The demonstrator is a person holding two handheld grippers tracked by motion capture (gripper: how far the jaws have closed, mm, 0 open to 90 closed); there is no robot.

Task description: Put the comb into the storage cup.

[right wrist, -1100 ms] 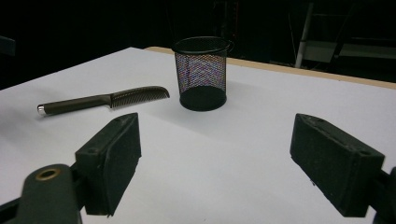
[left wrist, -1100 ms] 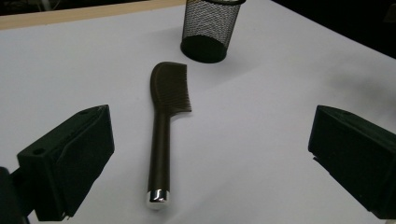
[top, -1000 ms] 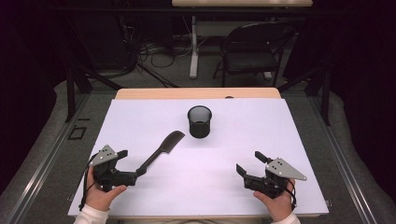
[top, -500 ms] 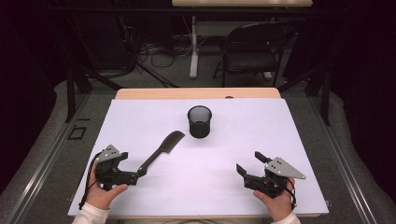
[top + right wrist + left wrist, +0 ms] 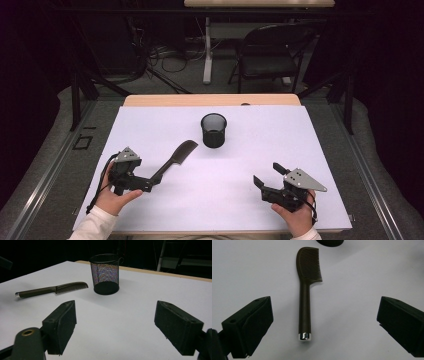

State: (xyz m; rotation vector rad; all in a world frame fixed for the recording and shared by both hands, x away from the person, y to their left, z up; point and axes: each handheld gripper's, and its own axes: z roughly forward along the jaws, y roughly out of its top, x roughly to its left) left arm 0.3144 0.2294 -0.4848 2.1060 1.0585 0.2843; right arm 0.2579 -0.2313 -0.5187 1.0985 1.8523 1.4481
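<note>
Two grippers: one per hand, both low over the white surface [image 5: 240,150], at its near edge
Change since a second ago: left gripper [image 5: 148,184] has drawn back slightly from the comb [image 5: 175,159]; in the earlier high views its jaws sat right at the handle end, now the handle's tip lies free just ahead of them
Comb position: flat on the surface, left of centre, handle toward the person, teeth end angled toward the mesh cup [image 5: 213,130]; comb and cup apart, not touching
Left gripper state: jaws spread wide, nothing between them; in the left gripper view the comb [image 5: 305,297] lies straight ahead on the centreline, silver end cap nearest
Right gripper [image 5: 269,177]: jaws spread, empty, well apart from the comb; its view looks across to the cup [image 5: 105,273] and comb [image 5: 52,290]
Meaning: comb is not held, so the pick-up looks not yet made; likely step is a lined-up approach to the handle
Next move calls for: forward travel until the handle sits between the jaws, then closing
</note>
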